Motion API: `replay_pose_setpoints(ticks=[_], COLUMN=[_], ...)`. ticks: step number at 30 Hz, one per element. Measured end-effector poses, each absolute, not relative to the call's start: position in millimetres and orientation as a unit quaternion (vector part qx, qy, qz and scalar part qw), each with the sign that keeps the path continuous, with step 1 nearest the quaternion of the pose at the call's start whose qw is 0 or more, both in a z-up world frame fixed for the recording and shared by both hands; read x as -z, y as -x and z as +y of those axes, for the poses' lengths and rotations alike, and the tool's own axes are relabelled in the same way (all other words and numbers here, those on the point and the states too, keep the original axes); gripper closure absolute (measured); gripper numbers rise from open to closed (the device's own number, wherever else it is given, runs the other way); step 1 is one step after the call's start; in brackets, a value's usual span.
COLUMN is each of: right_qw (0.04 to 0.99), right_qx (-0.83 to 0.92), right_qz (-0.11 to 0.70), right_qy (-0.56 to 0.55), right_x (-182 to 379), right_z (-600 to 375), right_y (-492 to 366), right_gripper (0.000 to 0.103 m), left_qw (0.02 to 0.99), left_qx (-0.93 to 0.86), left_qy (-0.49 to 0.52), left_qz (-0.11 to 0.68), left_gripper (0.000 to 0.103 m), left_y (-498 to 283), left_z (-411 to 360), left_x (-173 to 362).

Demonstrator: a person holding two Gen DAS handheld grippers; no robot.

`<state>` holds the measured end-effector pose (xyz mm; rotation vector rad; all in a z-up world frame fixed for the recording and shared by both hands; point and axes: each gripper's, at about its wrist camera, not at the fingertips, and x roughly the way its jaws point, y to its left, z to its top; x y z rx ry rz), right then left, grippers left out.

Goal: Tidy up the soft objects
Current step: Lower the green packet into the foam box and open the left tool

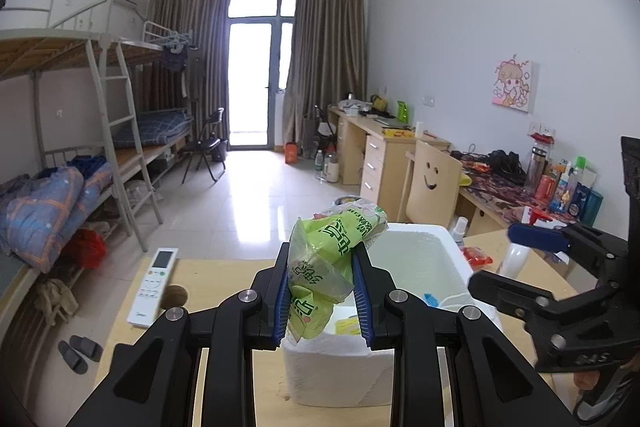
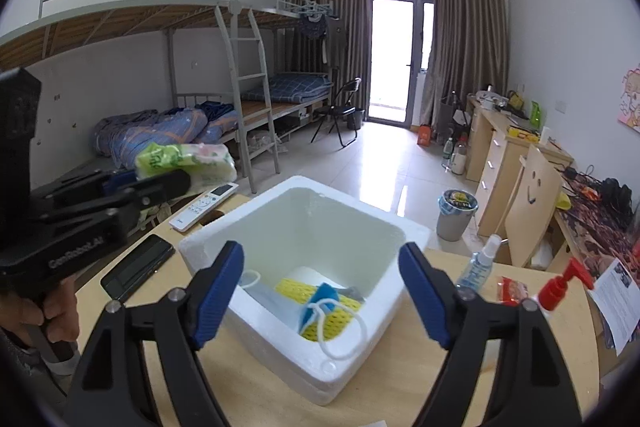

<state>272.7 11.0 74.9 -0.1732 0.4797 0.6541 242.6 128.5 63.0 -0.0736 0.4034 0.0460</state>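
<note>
Blue-padded jaws of the left gripper (image 1: 322, 289) pinch a green tissue pack (image 1: 326, 267), held up in the air above the near rim of the white foam box (image 2: 308, 367). Over at the right gripper (image 2: 320, 293), the jaws stand wide and empty, straddling the box. Inside the box lie a yellow foam net (image 2: 328, 319) and a blue sponge (image 2: 326, 297). On the table's far left lies a white remote (image 1: 153, 287).

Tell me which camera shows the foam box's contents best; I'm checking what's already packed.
Right wrist: it looks down into the foam box, showing yellow mesh. Left wrist shows mainly its far inner wall, blocked by the tissue pack.
</note>
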Motion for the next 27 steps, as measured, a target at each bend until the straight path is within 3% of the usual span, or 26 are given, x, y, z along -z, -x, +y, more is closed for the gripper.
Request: replay_pose_setpoints(ticks=[1, 3, 27], right_qw=[0.918, 0.921, 0.94], right_qx=[-0.312, -0.307, -0.257], right_qz=[0.231, 0.226, 0.219], right_qy=[0.08, 0.077, 0.053], right_x=[-75.5, -76.3, -77.0], right_z=[7.2, 1.9, -43.2], right_y=[-271.7, -269.2, -258.9], right_gripper=[0.004, 0.0, 0.0], left_qw=[0.979, 0.979, 0.973], left_qx=[-0.02, -0.013, 0.031], left_qy=[0.035, 0.033, 0.021], left_qz=[0.201, 0.202, 0.229], left_gripper=[0.074, 0.074, 0.074], left_y=[-243.8, -247.8, -280.3], left_z=[126.8, 121.9, 83.0], left_x=[-62.7, -62.0, -51.5])
